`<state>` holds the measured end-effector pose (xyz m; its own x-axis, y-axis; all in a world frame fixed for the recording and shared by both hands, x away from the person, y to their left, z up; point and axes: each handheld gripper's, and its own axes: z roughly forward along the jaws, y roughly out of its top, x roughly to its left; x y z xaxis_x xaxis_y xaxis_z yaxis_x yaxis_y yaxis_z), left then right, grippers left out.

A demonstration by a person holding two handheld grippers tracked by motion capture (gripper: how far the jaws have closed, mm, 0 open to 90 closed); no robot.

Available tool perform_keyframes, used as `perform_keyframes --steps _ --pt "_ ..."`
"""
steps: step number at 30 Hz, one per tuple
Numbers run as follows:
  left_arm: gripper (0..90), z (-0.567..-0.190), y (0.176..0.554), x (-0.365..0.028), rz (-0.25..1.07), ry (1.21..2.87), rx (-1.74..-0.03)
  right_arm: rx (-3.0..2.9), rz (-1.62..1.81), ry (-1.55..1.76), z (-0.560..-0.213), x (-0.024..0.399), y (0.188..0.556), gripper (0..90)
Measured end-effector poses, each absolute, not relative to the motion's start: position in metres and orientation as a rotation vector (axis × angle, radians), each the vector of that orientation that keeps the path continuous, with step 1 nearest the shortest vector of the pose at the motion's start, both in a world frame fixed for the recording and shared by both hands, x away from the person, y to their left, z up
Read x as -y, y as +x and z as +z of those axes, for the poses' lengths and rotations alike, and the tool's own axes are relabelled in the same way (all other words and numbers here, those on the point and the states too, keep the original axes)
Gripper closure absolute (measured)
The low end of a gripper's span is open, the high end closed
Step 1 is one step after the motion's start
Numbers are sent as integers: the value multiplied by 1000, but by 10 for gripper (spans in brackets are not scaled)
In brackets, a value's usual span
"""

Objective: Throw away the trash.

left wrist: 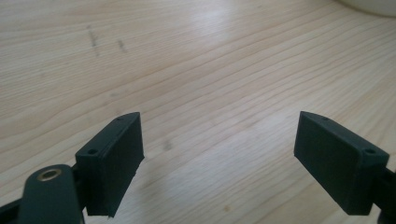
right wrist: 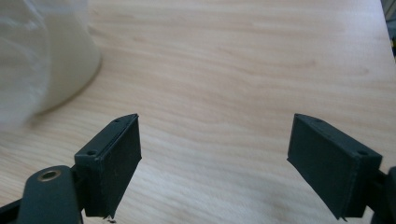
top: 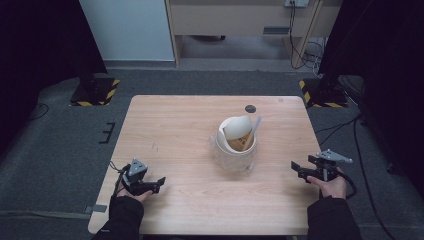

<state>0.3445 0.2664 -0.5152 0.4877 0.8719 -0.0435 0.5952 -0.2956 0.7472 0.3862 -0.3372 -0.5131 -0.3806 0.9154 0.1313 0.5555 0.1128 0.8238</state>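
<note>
A white tub (top: 236,145) wrapped in clear plastic stands on the wooden table (top: 175,125), right of centre. A pale rounded lid and a white stick lean inside it. My left gripper (top: 161,181) lies low at the front left, jaws pointing right, well apart from the tub. In the left gripper view that gripper (left wrist: 219,158) is open over bare wood, with the tub's rim (left wrist: 369,5) at the top right corner. My right gripper (top: 295,167) sits at the front right, jaws pointing left toward the tub. In the right gripper view it (right wrist: 215,158) is open and holds nothing, with the tub (right wrist: 56,60) at the left.
A small dark round mark (top: 250,108) sits near the table's far edge. Grey carpet surrounds the table, with black stands on striped bases (top: 95,90) at the back left and right. Cables (top: 360,150) trail on the floor at the right.
</note>
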Motion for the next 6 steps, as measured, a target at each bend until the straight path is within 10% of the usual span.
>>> perform_keyframes --steps 6 --pt "117 -524 350 -273 460 2059 -1256 -2039 1082 1452 -524 342 386 151"
